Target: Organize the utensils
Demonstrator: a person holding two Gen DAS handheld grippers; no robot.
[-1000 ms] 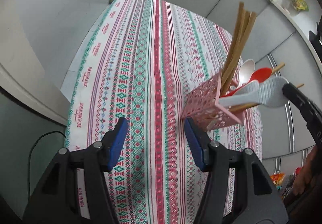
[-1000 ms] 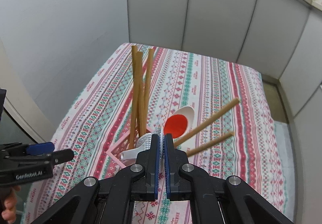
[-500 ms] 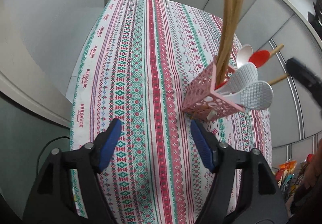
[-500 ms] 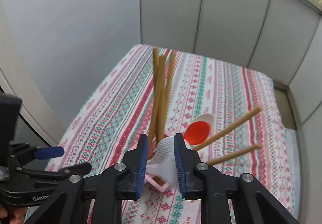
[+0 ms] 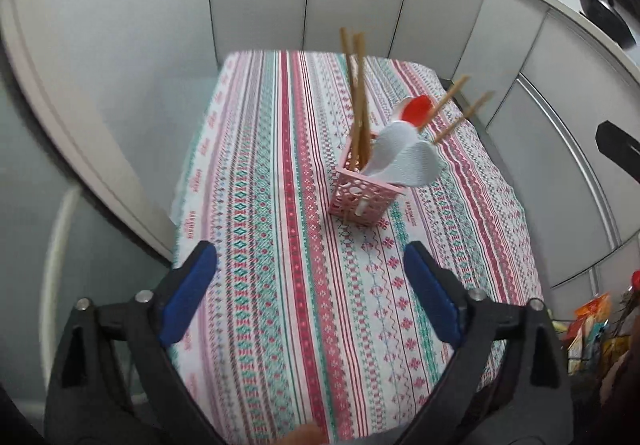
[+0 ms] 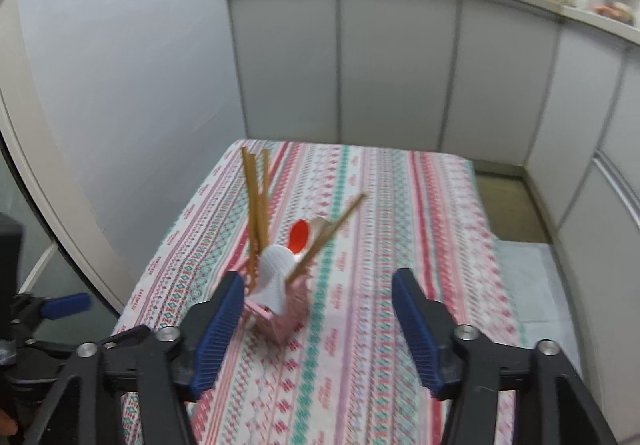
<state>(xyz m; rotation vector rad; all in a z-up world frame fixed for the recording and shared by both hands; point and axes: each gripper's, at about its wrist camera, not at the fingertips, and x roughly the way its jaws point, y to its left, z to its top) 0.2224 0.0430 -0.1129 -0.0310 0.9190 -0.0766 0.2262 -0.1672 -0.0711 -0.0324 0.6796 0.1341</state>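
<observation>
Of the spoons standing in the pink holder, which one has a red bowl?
The spoon at the far side of the pink holder, beside the slanting chopsticks; the nearer spoons are white.

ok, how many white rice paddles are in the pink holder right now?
2 white rice paddles, both in the pink holder, heads leaning out: one next to the red spoon, the other nearer the camera, overlapping it. Another could be hidden behind them.

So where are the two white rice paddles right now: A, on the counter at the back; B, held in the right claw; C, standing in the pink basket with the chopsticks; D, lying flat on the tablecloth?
C: the white rice paddles lean out of the pink basket beside the upright chopsticks, and the right claw, opening, holds nothing.
</observation>
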